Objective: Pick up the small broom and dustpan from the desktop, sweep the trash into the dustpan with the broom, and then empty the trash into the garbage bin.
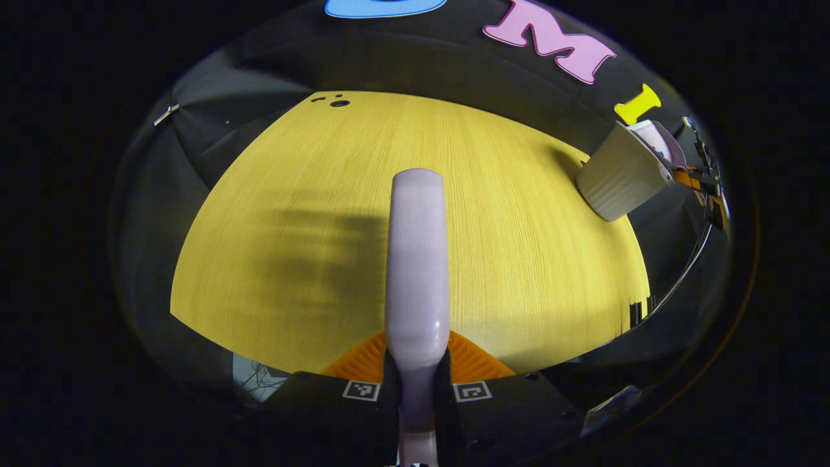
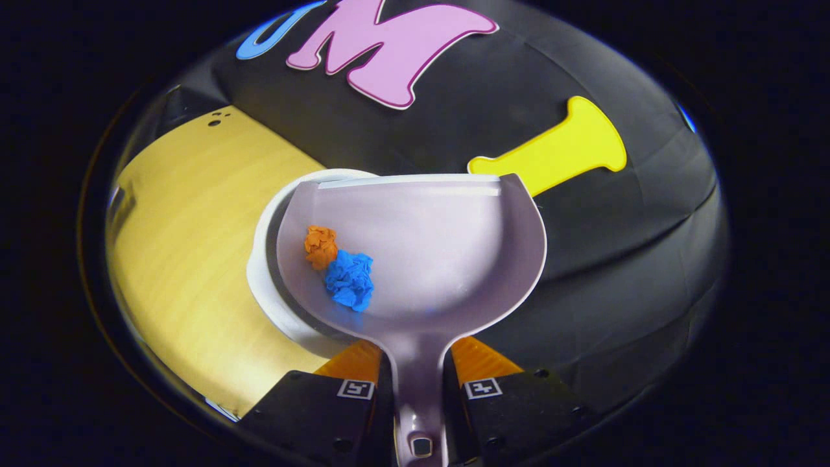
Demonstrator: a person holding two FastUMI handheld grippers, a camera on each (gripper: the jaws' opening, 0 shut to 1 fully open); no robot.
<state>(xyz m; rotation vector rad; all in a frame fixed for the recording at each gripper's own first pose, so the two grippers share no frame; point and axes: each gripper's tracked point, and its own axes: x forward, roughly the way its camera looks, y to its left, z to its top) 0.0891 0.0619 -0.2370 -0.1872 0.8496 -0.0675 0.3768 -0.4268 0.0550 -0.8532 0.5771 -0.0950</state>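
**Dustpan over bin, broom held clear**

Left gripper view: I see the white bin at 2 o'clock on the desktop. My left gripper clamps the broom handle, pointing to 12.

Right gripper view: right gripper squeezes the dustpan handle; orange scrap and blue scrap lie inside; bin rim shows beneath at 9 o'clock.

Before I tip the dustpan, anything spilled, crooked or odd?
Nothing stands out. The orange wad and blue wad sit inside the dustpan, held over the white garbage bin. The left claw grips the broom above the desktop.
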